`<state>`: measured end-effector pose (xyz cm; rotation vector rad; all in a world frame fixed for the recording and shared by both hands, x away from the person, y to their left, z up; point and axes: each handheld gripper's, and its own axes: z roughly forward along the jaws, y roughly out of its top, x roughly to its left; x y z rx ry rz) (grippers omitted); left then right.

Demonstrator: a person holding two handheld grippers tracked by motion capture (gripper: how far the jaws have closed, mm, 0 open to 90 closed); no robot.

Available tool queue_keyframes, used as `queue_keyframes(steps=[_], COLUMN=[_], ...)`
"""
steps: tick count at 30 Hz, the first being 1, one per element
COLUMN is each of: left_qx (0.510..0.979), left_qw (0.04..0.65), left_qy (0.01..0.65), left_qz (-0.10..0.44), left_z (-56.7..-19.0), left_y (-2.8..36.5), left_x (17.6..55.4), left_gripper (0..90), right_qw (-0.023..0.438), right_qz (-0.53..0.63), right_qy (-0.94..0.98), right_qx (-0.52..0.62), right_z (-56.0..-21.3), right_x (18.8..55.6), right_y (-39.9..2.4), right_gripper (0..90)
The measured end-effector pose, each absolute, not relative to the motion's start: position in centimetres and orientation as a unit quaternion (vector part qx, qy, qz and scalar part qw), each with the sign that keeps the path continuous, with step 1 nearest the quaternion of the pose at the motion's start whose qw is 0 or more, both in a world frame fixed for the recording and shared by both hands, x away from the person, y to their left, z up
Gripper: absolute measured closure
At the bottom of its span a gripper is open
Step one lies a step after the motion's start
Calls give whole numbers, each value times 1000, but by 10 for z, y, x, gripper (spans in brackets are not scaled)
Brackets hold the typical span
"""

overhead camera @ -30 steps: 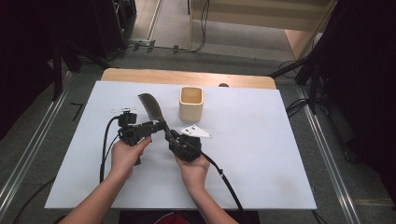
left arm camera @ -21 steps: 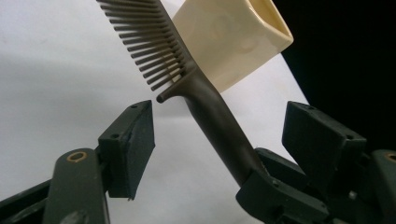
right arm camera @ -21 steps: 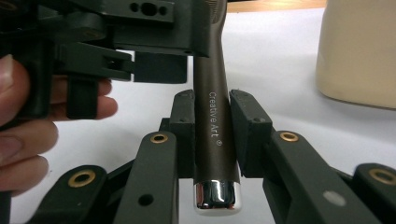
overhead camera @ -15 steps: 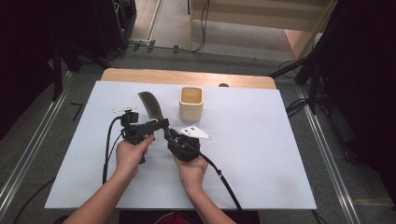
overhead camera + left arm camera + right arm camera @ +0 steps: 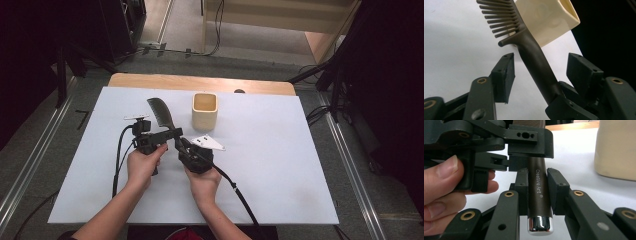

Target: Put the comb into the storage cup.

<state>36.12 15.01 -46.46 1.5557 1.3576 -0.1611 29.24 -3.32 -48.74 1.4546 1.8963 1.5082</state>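
- The left tool (image 5: pixel 167 134) has just been closing its jaws around the comb (image 5: pixel 534 60); the handle is running between them, untouched by the pads so far.
- The right tool (image 5: pixel 537 185) is clamping the comb's handle near its chrome cap, holding it above the worktop (image 5: pixel 280 165).
- This is looking like a handover.
- Count: one comb, one cream cup (image 5: pixel 205 111), two tools.

A white table (image 5: pixel 300 190) carries a cream square cup (image 5: pixel 205 111), apparently empty.
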Motion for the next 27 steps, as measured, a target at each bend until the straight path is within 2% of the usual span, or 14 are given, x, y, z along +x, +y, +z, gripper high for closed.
queue_keyframes(steps=[13, 27], left_qx=[644, 642], left_qw=[514, 520], left_qy=[562, 556], left_qz=[-73, -90], left_z=[-463, -463], left_y=[152, 153], left_x=[362, 363], left_gripper=[488, 626], right_qw=[143, 146], right_qz=[550, 562], right_qy=[638, 632], right_qx=[520, 513], right_z=[-493, -492], right_x=[290, 288], right_y=[-36, -36], right_gripper=[702, 701])
